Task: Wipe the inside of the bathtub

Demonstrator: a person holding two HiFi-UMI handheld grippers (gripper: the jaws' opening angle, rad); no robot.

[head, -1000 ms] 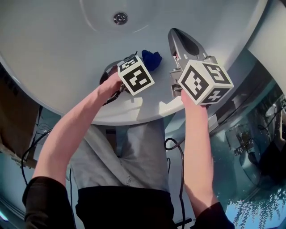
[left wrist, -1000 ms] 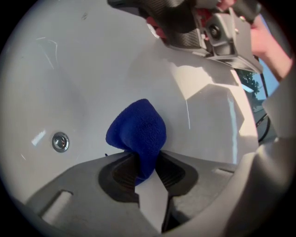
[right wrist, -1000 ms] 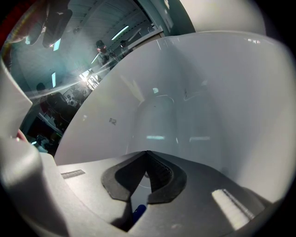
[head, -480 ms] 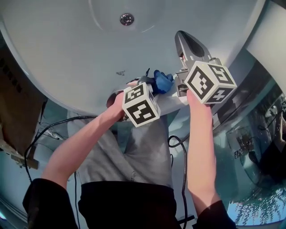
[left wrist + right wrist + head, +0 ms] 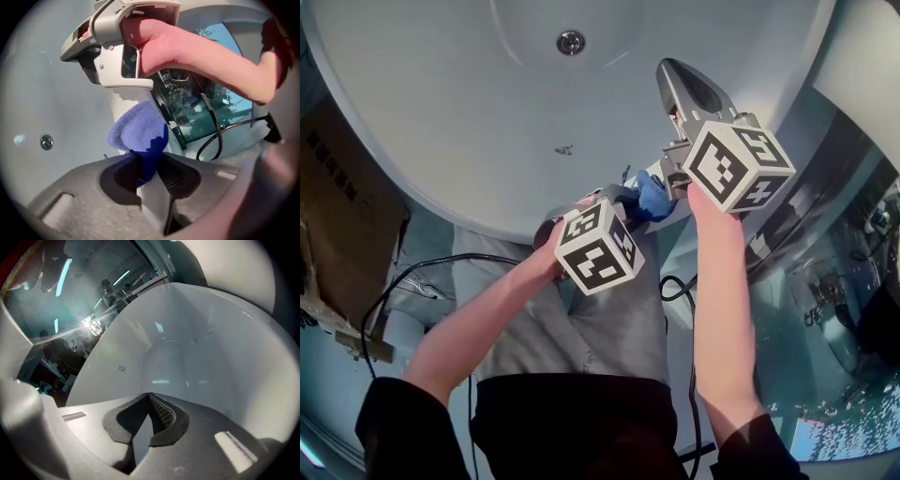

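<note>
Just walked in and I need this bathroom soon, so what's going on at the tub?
A person stands at the white bathtub with a handheld gripper in each hand. The left gripper is clamped on a blue cloth, held at the tub's near rim, well away from the drain. The right gripper is shut with nothing in it and points into the tub beside the cloth. A small dark speck shows on the tub's inside.

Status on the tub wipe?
Left gripper shut on blue cloth, at the bathtub rim. Right gripper shut, empty. Nothing in the way.
</note>
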